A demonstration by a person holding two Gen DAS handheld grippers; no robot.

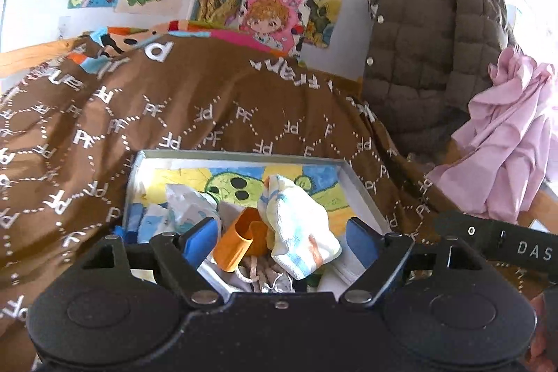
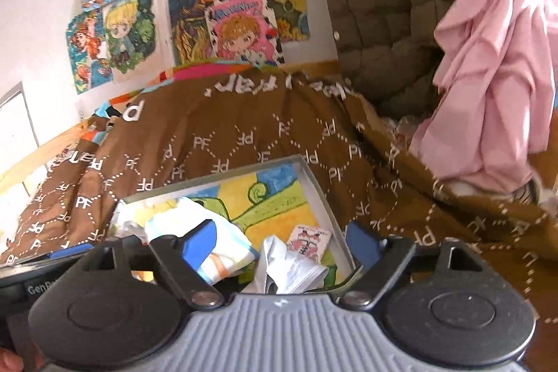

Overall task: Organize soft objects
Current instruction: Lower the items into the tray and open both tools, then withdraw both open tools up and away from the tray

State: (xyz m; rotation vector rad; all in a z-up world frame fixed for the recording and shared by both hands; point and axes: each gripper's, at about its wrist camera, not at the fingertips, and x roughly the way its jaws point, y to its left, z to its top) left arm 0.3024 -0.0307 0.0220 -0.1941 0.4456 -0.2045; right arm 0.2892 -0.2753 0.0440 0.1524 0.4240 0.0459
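A grey-rimmed box (image 1: 244, 157) lined with a colourful drawing lies on a brown blanket. Inside it are a white cloth with blue and orange stripes (image 1: 296, 229), an orange plastic piece (image 1: 237, 243), crumpled white fabric (image 1: 188, 204) and some cord (image 1: 254, 271). My left gripper (image 1: 281, 241) hangs open above the box, its blue pads (image 1: 200, 241) touching nothing. In the right wrist view the same box (image 2: 324, 197) holds the striped cloth (image 2: 223, 250), a white mask-like piece (image 2: 296, 271) and a pink card (image 2: 308, 239). My right gripper (image 2: 281, 241) is open over it, holding nothing.
The brown blanket (image 1: 209, 93) with white "PF" marks covers the bed. At the right hang a brown quilted jacket (image 1: 418, 40) and a pink garment (image 1: 505, 142), seen too as the jacket (image 2: 376, 6) and pink garment (image 2: 488, 58). Drawings cover the wall behind.
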